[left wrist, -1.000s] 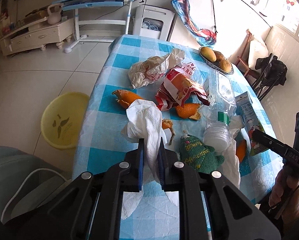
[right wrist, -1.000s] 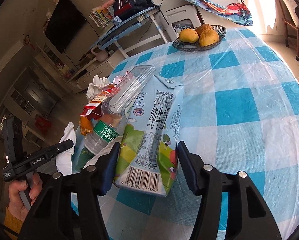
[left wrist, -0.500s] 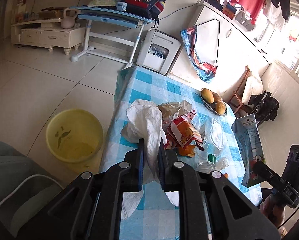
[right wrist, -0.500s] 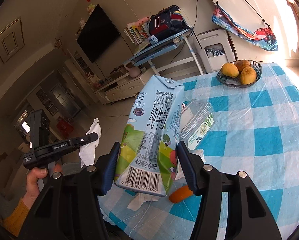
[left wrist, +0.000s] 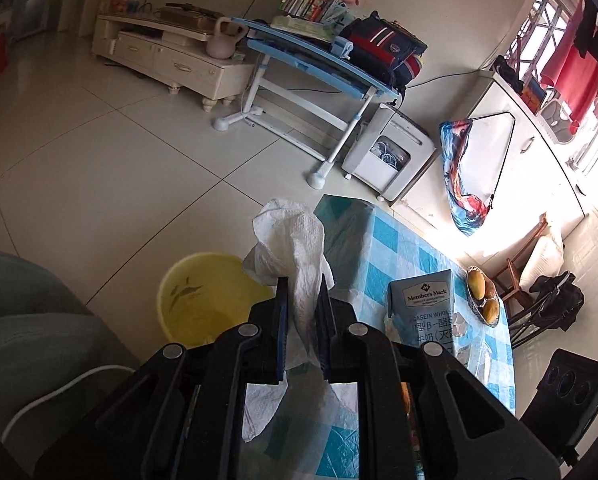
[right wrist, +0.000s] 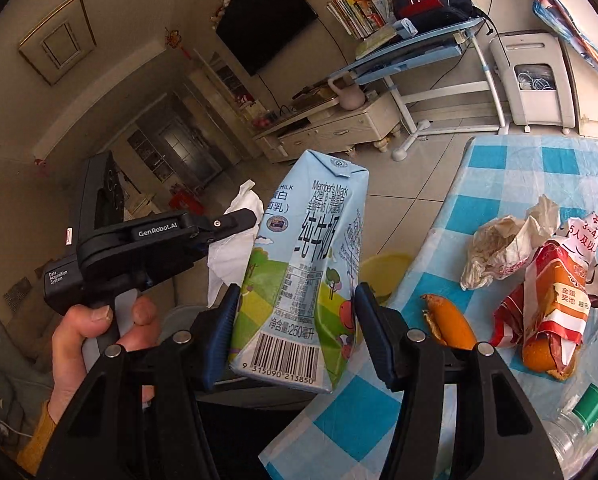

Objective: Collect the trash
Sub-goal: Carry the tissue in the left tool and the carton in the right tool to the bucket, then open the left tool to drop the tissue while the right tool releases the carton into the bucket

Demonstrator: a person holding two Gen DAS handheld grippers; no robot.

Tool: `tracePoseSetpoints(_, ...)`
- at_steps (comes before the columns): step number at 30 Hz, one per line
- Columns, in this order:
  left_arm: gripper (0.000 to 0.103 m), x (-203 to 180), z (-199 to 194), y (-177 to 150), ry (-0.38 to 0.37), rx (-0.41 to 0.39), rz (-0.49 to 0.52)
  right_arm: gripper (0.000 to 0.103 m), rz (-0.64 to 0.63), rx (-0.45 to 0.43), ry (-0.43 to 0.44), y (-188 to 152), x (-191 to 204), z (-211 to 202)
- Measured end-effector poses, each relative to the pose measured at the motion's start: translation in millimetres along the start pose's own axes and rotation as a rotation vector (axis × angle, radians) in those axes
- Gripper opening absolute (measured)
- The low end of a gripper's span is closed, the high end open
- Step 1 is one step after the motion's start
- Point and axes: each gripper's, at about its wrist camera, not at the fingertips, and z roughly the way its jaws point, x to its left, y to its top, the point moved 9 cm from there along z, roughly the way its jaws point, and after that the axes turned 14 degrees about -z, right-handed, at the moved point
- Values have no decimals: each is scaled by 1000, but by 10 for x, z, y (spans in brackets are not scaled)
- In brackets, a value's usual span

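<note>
The left gripper [left wrist: 302,312] is held clear of the table [left wrist: 383,236], its jaws pinched on a white tissue [left wrist: 295,240]; a yellow bin [left wrist: 203,292] is seen on the floor beyond it. The right gripper [right wrist: 297,320] is raised beside the table edge, its jaws clamped on a milk carton [right wrist: 311,264]. Orange peel [right wrist: 451,324] and wrappers [right wrist: 555,300] are seen lying on the table.
</note>
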Motion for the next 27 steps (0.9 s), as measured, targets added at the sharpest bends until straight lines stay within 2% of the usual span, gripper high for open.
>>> tracePoseSetpoints(6, 13, 289, 154, 294, 29, -21, -104, 57, 9, 59, 11, 99, -18, 619)
tracePoseSetpoints(10, 13, 378, 227, 566, 39, -51, -122, 57, 4, 94, 4, 131, -79, 933)
tracePoseSetpoints(15, 13, 451, 427, 610, 74, -33, -125, 57, 27, 166, -44, 25, -248, 1246)
tracePoseSetpoints(20, 13, 466, 458, 624, 92, -37, -111, 62, 52, 151, -60, -14, -249, 1093)
tracePoseSetpoints(27, 13, 314, 499, 494, 119, -29, -39, 67, 18, 83, -47, -96, -15, 459)
